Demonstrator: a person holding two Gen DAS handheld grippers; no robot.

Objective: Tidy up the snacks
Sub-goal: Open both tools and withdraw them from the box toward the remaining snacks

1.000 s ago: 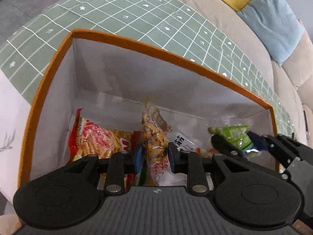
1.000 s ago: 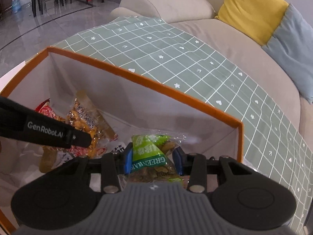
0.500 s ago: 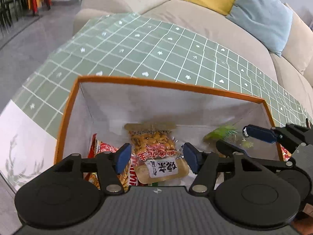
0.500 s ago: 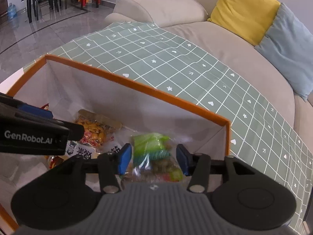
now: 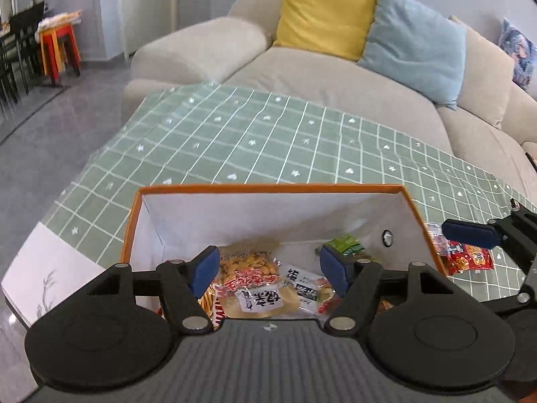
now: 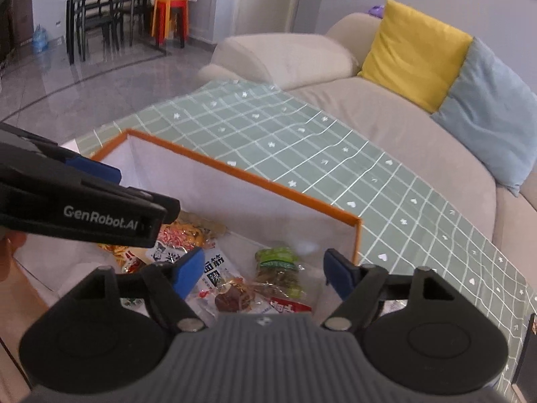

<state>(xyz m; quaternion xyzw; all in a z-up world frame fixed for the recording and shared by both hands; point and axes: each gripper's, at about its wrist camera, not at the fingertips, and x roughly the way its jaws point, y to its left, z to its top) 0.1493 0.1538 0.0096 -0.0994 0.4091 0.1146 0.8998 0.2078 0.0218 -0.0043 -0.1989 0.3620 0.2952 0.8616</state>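
With both my claws spread wide and holding nothing, left gripper [image 5: 270, 270] and right gripper [image 6: 263, 268] hung over the orange-rimmed box [image 5: 268, 188]; peanut pack [image 5: 246, 263] and green snack pack [image 6: 278, 265] lay inside, red packet [image 5: 470, 257] outside on the green grid cloth [image 5: 268, 141].

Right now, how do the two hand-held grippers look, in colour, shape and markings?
Both look alike. The left gripper and the right gripper each have a ribbed grey body, two round black discs, black linkage arms with silver pivot pins, and blue pads on the fingers. The left one's side, seen from the right wrist camera, carries white "GenRobot.AI" lettering. No cables or sleeves show.
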